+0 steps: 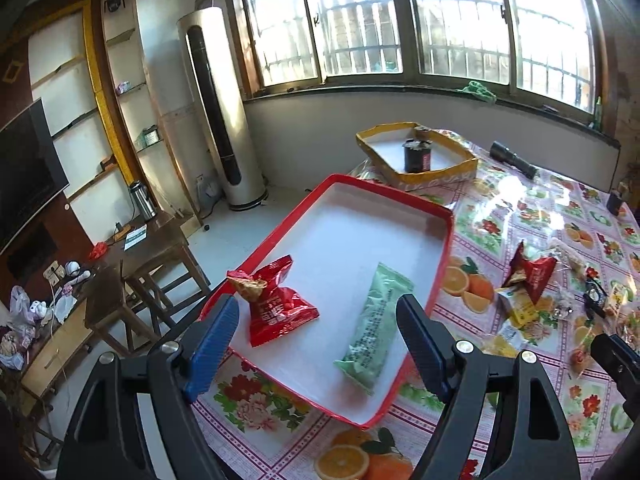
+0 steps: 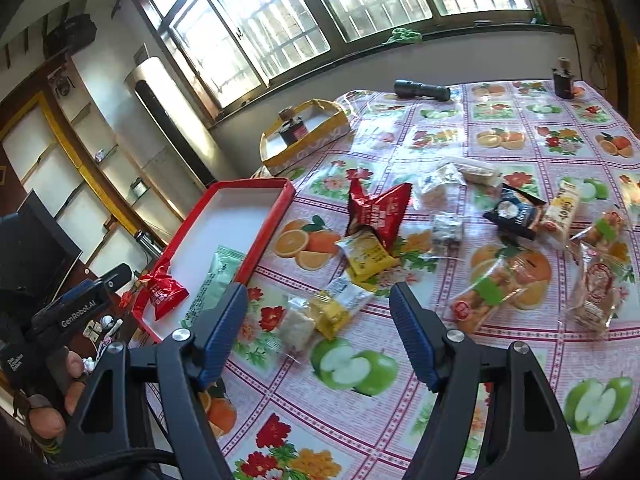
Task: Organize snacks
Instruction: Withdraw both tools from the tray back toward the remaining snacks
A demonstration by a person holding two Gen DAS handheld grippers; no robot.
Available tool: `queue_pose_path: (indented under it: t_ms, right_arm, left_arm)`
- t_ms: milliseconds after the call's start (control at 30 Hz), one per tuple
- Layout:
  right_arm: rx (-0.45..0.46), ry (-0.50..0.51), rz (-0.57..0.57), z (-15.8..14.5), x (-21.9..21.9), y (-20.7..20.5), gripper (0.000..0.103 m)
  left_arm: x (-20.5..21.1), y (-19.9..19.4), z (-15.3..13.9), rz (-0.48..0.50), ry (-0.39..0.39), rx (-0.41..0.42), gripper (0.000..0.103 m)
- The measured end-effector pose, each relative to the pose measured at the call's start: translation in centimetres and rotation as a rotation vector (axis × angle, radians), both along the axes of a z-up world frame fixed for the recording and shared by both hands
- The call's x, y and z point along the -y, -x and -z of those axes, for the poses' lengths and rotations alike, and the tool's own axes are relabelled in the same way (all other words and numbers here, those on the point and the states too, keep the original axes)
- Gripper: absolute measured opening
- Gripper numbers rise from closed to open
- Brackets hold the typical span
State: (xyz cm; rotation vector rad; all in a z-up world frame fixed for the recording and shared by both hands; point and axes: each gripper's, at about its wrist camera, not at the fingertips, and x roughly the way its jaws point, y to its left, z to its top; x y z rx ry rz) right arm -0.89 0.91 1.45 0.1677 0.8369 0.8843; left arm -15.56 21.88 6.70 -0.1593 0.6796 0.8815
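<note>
A red tray [image 1: 384, 192] with a white floor lies at the table's left edge. In it are a red snack packet [image 1: 280, 304] and a pale green packet [image 1: 376, 320]. My left gripper [image 1: 318, 308] hovers open over the tray's near end, holding nothing. In the right wrist view the tray [image 2: 248, 184] is at the left. Loose snacks are scattered right of it: a red packet [image 2: 378, 208], a yellow packet [image 2: 366, 256], a black packet [image 2: 512, 212] and clear bun packs [image 2: 492, 292]. My right gripper [image 2: 319, 292] stands open above a yellow-and-white packet [image 2: 340, 304], not touching it.
A yellow tray [image 2: 304, 148] with a dark jar [image 2: 294, 130] sits at the back left. A black flashlight [image 2: 422, 89] and a dark bottle [image 2: 563, 80] lie near the far edge. Left of the table stand a wooden side table and stools [image 1: 152, 248].
</note>
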Motion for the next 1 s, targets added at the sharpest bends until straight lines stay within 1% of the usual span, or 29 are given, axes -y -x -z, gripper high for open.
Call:
queue_pose_path:
  t_ms: [333,633,700,767,833,900,1000]
  right_arm:
    - [-0.018,-0.007,0.051,0.7,2.8,-0.7,0.074]
    - [-0.044,-0.003,0.115,1.8,6.1,-1.9,0.074]
    - [-0.043,0.005,0.131,2.0,7.0,-2.2,0.074]
    - [-0.040,0.025,0.157,2.4,8.1,-2.4,0.074]
    - [-0.039,0.047,0.186,2.8,9.4,-2.7,0.074]
    - [-0.042,0.074,0.221,3.4,10.6,-3.2,0.074]
    - [-0.060,0.109,0.258,4.3,12.0,-4.0,0.074]
  left_arm:
    - [2.1,-0.6,-0.8,0.035,-0.032,0.007,0.081]
    - [3.5,-1.7,-0.6,0.071,-0.035,-0.011,0.081]
    - [3.6,-2.0,-0.5,0.095,-0.007,-0.010,0.082]
    - [3.5,-2.4,-0.1,0.162,0.074,0.005,0.082]
    - [3.4,-3.1,0.5,0.216,0.133,0.007,0.082]
    - [3.8,-4.3,1.4,0.273,0.178,-0.007,0.082]
    - [5.1,-6.5,3.2,0.335,0.226,-0.059,0.082]
